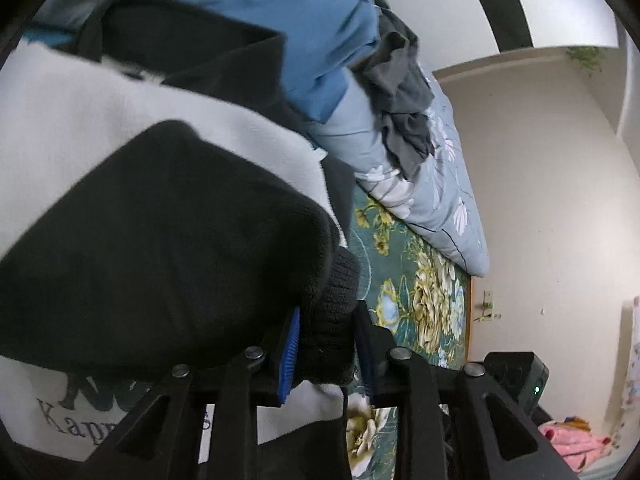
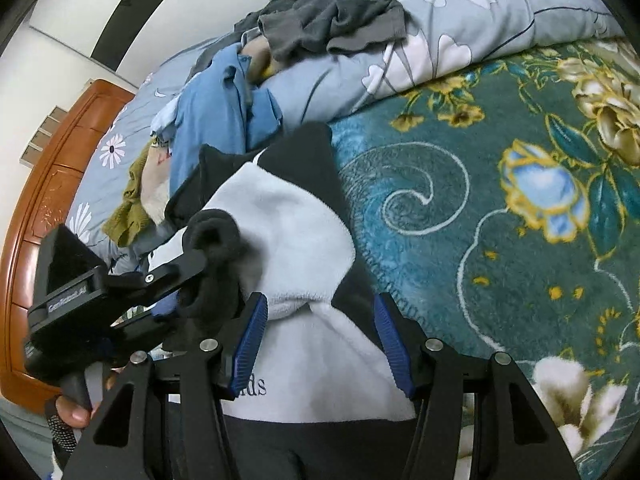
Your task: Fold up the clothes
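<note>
Sweatshirt (image 2: 288,216), black and white fleece with dark lettering on the white front, spread on the bed over the teal floral blanket (image 2: 500,208); black sleeve (image 1: 160,240) carried across the white body, apparently the sleeve-in stage of a fold

Left claw (image 1: 326,344): blue pads pinching the black ribbed cuff (image 1: 332,308) at the sleeve end; cuff fills the gap between them, so judged gripping; hold at the cuff gives control of the whole sleeve while it is laid over the chest

Right claw (image 2: 320,340): spread, blue pads standing either side of a white fold of the body, no pressing visible; judged hovering just above the cloth, perhaps placed to steady the front or take the next edge

Left claw's handle and a hand (image 2: 76,412) seen in the right wrist view, at the sweatshirt's left side

Unfolded pile beyond, against the grey flowered duvet (image 2: 480,12): blue garment (image 2: 216,120), dark grey garment (image 2: 332,20), olive garment (image 2: 128,208), all crumpled, judged waiting their turn

Wooden headboard (image 2: 52,200) at the far left; pale wall (image 1: 540,160) past the bed edge; pink cloth (image 1: 572,440) low by the wall

Fold judged early, hem and second sleeve not yet dealt with
</note>
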Motion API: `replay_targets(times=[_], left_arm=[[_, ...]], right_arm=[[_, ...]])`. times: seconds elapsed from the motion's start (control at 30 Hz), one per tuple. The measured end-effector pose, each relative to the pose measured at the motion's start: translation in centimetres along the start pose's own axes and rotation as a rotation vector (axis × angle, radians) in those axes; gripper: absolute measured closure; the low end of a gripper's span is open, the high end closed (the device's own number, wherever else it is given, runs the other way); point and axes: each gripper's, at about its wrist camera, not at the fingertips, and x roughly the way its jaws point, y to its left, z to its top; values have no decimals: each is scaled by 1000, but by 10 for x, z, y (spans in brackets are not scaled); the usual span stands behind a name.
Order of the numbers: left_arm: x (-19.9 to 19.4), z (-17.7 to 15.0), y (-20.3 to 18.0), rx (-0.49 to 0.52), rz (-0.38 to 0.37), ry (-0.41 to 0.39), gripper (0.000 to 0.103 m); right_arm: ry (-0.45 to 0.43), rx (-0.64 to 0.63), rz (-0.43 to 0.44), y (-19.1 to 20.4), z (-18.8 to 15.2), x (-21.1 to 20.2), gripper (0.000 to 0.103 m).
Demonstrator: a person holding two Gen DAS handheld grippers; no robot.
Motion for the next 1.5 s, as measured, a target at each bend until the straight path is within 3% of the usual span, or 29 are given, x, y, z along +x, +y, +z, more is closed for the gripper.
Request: replay_targets(times=[0.03,0.1,0.2,0.3,0.37,0.5,0.6,0.73,0.87,0.93,1.0,1.07,1.23,1.37,1.5], left_arm=[[1,-1,2,-10,-3,-1,60],[-1,1,0,-16,-3,-7,52],[-19,-2,8,-5,-16,-16,51],[-55,-4,13,47,11,-85,51],[-89,-4,28,51,134,-176,48],[-146,-7,76,-39,400,-312,48],[-170,-12,124,-178,483,-333,48],[-168,-22,164,-263,479,-331,47],[-162,-32,175,-265,445,-353,46],[-162,-34,176,-246,434,-361,46],[-163,-35,178,-244,418,-364,45],[-164,-36,180,-245,403,-367,44],[-165,-36,173,-205,373,-372,44],[-159,-35,174,-181,408,-341,44],[-155,-33,176,-188,418,-332,44]], right_arm=[[4,-2,1,2,0,2,46],[10,-6,7,5,1,6,46],[7,-22,22,13,3,8,46],[12,-58,40,23,8,13,46],[20,-83,47,29,11,19,46],[74,-121,51,40,16,44,46],[86,-116,3,38,19,59,46],[91,-75,-4,33,18,69,46],[91,-82,27,42,16,73,45],[94,-79,46,46,14,74,52],[84,-78,39,50,16,73,70],[85,-75,54,53,18,72,81],[5,-171,59,77,34,43,83],[-100,-218,67,79,42,12,83],[-6,-179,-40,51,39,44,83]])
